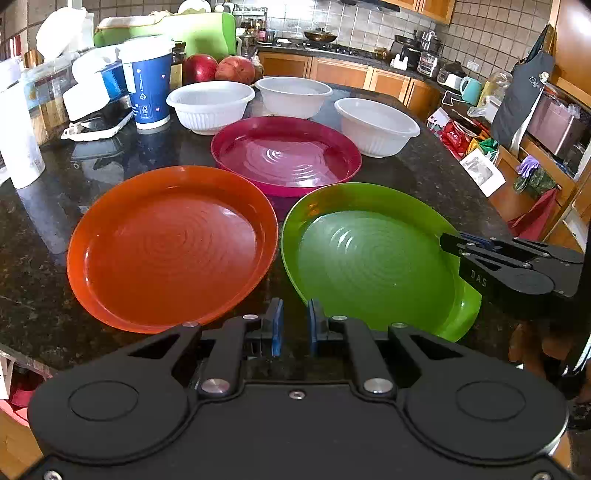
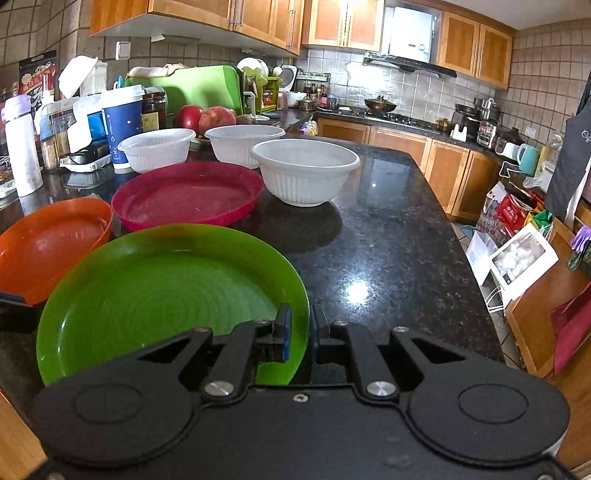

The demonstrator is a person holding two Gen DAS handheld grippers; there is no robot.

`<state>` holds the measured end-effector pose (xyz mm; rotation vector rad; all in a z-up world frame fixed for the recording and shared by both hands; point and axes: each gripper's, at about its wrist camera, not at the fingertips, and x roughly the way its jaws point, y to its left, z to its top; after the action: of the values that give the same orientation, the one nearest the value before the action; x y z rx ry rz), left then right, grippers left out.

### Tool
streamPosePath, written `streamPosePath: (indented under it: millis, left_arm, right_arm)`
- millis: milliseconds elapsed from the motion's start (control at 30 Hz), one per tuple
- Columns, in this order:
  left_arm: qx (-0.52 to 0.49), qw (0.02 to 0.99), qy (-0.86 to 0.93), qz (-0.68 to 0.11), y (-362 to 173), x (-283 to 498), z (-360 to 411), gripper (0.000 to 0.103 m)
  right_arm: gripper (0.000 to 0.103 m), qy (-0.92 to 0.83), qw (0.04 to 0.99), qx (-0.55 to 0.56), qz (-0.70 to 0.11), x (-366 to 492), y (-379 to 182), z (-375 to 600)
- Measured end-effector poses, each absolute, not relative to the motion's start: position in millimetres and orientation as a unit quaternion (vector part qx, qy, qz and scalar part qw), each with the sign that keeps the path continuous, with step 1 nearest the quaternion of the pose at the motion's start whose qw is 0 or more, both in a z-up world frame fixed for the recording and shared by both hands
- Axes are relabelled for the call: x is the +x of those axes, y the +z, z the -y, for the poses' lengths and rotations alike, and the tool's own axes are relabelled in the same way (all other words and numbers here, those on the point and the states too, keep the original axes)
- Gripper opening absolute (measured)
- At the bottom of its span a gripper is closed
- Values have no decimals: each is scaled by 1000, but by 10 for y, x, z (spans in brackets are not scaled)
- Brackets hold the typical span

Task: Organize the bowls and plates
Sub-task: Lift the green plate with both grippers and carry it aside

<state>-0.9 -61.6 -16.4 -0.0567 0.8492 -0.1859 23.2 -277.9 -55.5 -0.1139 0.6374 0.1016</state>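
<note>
While the right gripper [image 2: 298, 334] clamps its blue pads on the near right rim of the green plate [image 2: 162, 295], the left gripper [image 1: 295, 326] hangs just above the counter [image 2: 388, 251] with its fingers drawn together on nothing, in the gap between the two nearest plates.

Nearest the viewer, the green plate sits tilted, its gripped edge raised off the dark speckled stone. At nine o'clock from it lies the orange plate [image 1: 170, 243], flat, the two rims just beside each other. At twelve o'clock from the gap between them lies the magenta plate [image 1: 286, 155], also flat, its near rim close to both.

Beyond the magenta plate stand three white ribbed bowls, upright and apart: the left bowl [image 1: 208, 105] at eleven o'clock, the middle bowl [image 1: 293, 94] at twelve, and the right bowl [image 1: 375, 123] at two.

Farther left, at ten o'clock, stands a blue paper cup [image 1: 147, 81] with a white lid. Behind the bowls rest two red fruits [image 1: 218, 68], and behind them a green box [image 1: 207, 33].
</note>
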Motion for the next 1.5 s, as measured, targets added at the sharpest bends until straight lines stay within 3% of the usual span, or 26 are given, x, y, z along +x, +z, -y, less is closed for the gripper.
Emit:
streamPosePath:
  millis: [300,400,700,1367,1400,1500]
  left_arm:
    - [-63,896,-108,-425,-143,87,536,19]
    - [-68,895,-99,-430,-166,142,555,24]
    - [-77,880,-89,-461,-284,382,622,24]
    - [-29,890,-104,-443,-222,374,1059,18]
    - [-26,889,-112,-443,-218,374,1105,17]
    - [-23,876,-161,-454,-218,390,1282,18]
  right_arm:
    - [13,50,947,-60,-313,231,-561,2780]
    - [13,50,947,-61,-313,230,-558,2783]
    - [13,57,946,-67,-313,253,-557,2791]
    - [12,26,954,-85,-288,72,-458,3050]
    - [7,24,954,-88,-286,38,-448,3081]
    - [6,44,955,-75,-283,-80,-396,3150]
